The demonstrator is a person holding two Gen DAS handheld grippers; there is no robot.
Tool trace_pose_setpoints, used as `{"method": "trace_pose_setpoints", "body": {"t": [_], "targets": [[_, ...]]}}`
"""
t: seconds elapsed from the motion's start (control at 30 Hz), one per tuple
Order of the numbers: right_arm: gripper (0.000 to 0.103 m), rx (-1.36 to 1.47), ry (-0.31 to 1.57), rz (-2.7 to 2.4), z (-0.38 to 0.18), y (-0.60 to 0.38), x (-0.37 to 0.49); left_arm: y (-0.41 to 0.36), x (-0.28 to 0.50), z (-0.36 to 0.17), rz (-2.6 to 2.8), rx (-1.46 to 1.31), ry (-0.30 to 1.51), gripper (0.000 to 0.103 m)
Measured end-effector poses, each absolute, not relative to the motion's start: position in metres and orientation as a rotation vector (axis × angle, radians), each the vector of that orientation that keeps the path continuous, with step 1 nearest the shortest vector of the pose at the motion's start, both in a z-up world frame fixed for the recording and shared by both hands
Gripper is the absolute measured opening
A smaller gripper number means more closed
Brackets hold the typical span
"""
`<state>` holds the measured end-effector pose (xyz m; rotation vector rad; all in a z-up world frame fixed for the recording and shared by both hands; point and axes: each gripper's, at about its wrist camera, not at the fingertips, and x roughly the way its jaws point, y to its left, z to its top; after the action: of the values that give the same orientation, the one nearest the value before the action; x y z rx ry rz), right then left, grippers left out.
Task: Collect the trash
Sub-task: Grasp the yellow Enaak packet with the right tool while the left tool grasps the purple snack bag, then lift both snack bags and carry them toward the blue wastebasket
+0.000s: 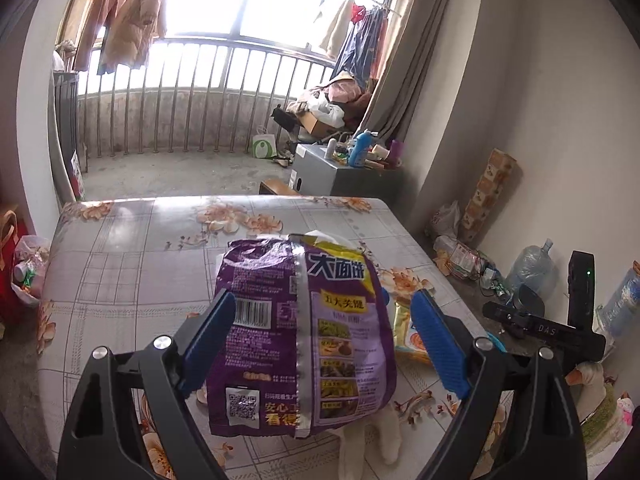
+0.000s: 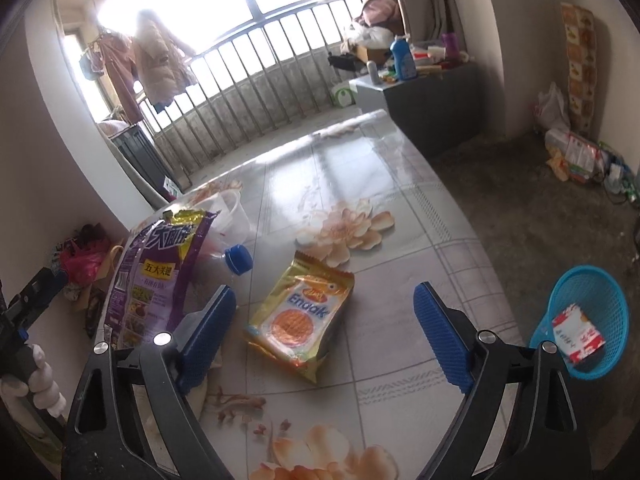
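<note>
While the purple bag (image 1: 300,336) stands on the table (image 1: 132,248) between the gaping left gripper (image 1: 324,344), its long axis runs upright; right gripper (image 2: 324,336), also gaping, frames the wrapper (image 2: 300,316) beside it.

Sunlit barred window (image 1: 224,40) — concrete floor (image 2: 520,208)
</note>
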<state>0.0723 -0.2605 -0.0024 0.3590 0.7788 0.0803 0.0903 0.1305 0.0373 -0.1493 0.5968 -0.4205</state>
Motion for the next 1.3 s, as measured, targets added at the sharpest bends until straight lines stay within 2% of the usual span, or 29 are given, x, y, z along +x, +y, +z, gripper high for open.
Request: {"method": "trace_pose_setpoints", "body": {"t": [0.47, 0.8, 0.9, 0.97, 1.03, 1.13, 1.3], "targets": [[0.088, 0.298, 1.038, -0.020, -0.047, -0.199, 0.124, 0.167, 0.123, 0.005, -0.353, -0.194, 0.668, 0.083], [0.090, 0.061, 1.012, -0.024, -0.052, -0.163, 0.132, 0.181, 0.131, -0.005, -0.345, -0.224, 0.701, 0.080], [0.084, 0.011, 0.995, -0.013, -0.054, -0.157, 0.126, 0.183, 0.131, -0.007, -0.346, -0.226, 0.705, 0.080], [0.075, 0.012, 0.990, -0.009, -0.052, -0.160, 0.122, 0.183, 0.129, -0.007, -0.346, -0.224, 0.705, 0.080], [0.061, 0.021, 0.986, -0.016, -0.050, -0.166, 0.117, 0.183, 0.128, -0.007, -0.347, -0.223, 0.706, 0.080], [0.044, 0.039, 0.984, -0.028, -0.047, -0.173, 0.119, 0.184, 0.128, -0.008, -0.350, -0.220, 0.707, 0.080], [0.034, 0.118, 0.989, -0.011, -0.043, -0.181, 0.123, 0.182, 0.126, -0.009, -0.350, -0.216, 0.714, 0.079]]}}
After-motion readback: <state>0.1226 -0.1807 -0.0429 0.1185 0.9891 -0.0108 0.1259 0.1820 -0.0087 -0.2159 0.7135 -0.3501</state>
